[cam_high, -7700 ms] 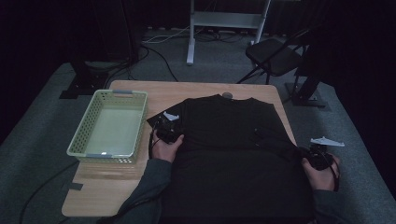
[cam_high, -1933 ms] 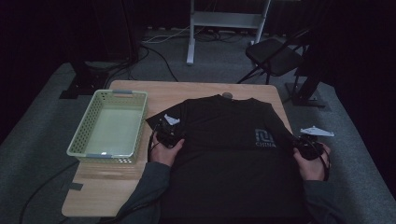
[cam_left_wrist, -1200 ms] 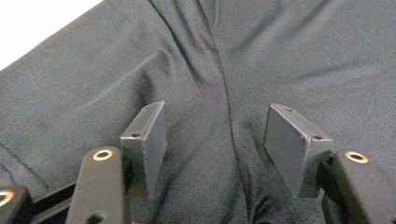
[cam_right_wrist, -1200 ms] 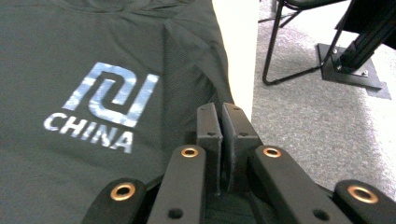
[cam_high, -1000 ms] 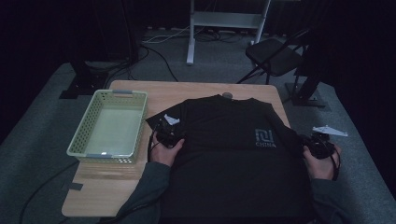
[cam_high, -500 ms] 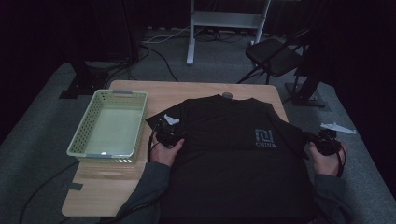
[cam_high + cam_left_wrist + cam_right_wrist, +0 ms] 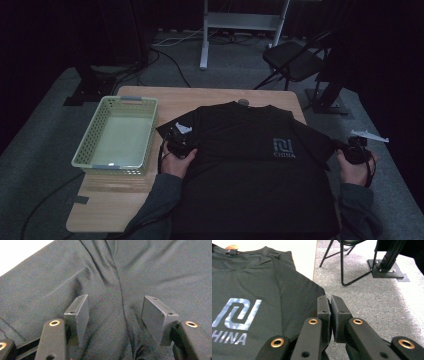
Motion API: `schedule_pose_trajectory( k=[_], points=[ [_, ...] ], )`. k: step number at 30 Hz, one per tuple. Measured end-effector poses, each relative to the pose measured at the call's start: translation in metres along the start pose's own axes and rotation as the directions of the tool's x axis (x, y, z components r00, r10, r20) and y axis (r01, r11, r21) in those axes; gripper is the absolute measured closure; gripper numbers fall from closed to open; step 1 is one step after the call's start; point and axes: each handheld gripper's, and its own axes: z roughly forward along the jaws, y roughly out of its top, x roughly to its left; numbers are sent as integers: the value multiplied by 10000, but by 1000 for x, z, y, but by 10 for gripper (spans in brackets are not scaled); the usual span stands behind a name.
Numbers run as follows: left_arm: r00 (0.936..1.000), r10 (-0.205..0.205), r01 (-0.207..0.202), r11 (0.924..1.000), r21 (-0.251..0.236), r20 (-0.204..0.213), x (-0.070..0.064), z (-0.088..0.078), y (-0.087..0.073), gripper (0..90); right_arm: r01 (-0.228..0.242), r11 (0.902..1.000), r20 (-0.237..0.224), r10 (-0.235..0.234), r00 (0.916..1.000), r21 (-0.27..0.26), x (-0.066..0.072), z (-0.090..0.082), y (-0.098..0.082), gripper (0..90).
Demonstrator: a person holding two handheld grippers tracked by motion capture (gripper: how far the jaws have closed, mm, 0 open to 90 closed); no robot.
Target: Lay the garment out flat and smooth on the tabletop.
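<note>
**Soft black shirt, gripped at the sleeve**

The black T-shirt [image 7: 255, 165] is lying flat across the wooden table [image 7: 110, 200], looking limp, light and prone to stretching. The right gripper [image 7: 330, 305] is pinching its sleeve edge; the left gripper [image 7: 116, 315] is resting open-jawed on the fabric, gripping nothing.

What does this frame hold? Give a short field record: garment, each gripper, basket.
garment: black T-shirt spread front-up on the table, right sleeve past the table edge
left gripper: open, jaws resting on the shirt fabric
right gripper: shut, pinching the sleeve's edge
basket: pale green, left of the shirt, nothing inside
</note>
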Motion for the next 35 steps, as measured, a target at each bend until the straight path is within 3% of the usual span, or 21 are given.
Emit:
schedule_pose_trajectory(
  k=[5,9,12,15,20,24,27,31,35],
  points=[
    [10000,-8,8,10000,-6,7,0,0,0,398,148,9998,195,-150,9997,93,-1,1,4,859],
    [10000,-40,40,10000,-26,22,0,0,0,397,-119,9999,519,124,9986,-103,-6,-1,8,857],
    [10000,-41,41,10000,-30,30,0,0,0,397,-154,9996,797,172,9967,-230,-8,-3,9,758],
    [10000,-10,10,10000,-8,14,0,0,0,397,-91,9993,767,118,9970,-354,-7,-8,7,715],
    [10000,-41,41,10000,-18,44,0,0,0,397,343,9993,92,-342,9994,-172,6,-10,-3,653],
    [10000,-45,45,10000,-26,57,1,0,0,396,374,9993,-537,-376,9979,-40,18,-9,-17,614],
    [10000,-31,31,10000,-24,52,0,-1,-1,396,455,9987,-1187,-424,9920,230,31,-7,-28,584],
    [10000,-86,86,9999,-63,13,0,-4,-1,418,852,9960,-1661,-798,9829,254,52,-7,-38,550],
    [9994,-117,92,9970,-775,-326,1,-13,-2,423,1304,9912,-1805,-1239,9757,243,72,-3,-43,515]
  ],
)
